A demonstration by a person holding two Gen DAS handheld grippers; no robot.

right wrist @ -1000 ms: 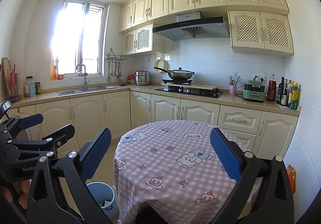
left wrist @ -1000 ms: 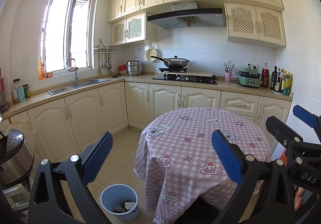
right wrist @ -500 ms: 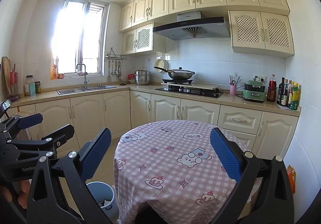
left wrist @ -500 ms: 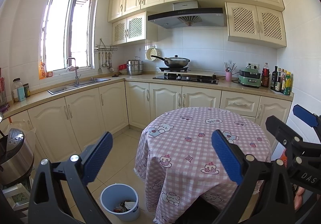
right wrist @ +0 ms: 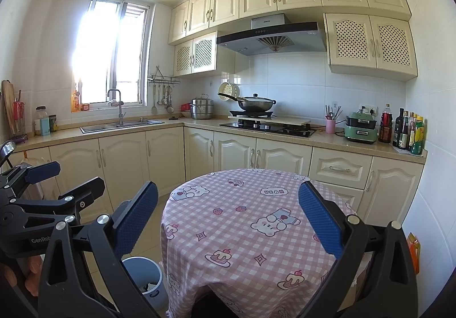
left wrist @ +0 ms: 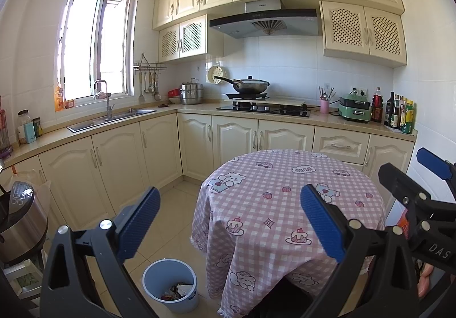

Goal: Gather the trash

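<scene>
A light blue bin (left wrist: 171,285) stands on the floor left of the round table, with wrappers and scraps inside; it also shows partly behind a finger as the bin (right wrist: 148,281). My left gripper (left wrist: 228,221) is open and holds nothing, raised above the floor and table edge. My right gripper (right wrist: 228,221) is open too, over the pink checked tablecloth (right wrist: 242,221), nothing between its pads. The tablecloth (left wrist: 285,198) bears only printed bears and cakes. No loose trash shows on the table.
Cream cabinets and a counter run along the left and back walls, with a sink (left wrist: 114,118), stove and wok (left wrist: 250,85), and bottles (left wrist: 399,112) at the right. A steel cooker (left wrist: 20,221) stands low left. Tiled floor lies between table and cabinets.
</scene>
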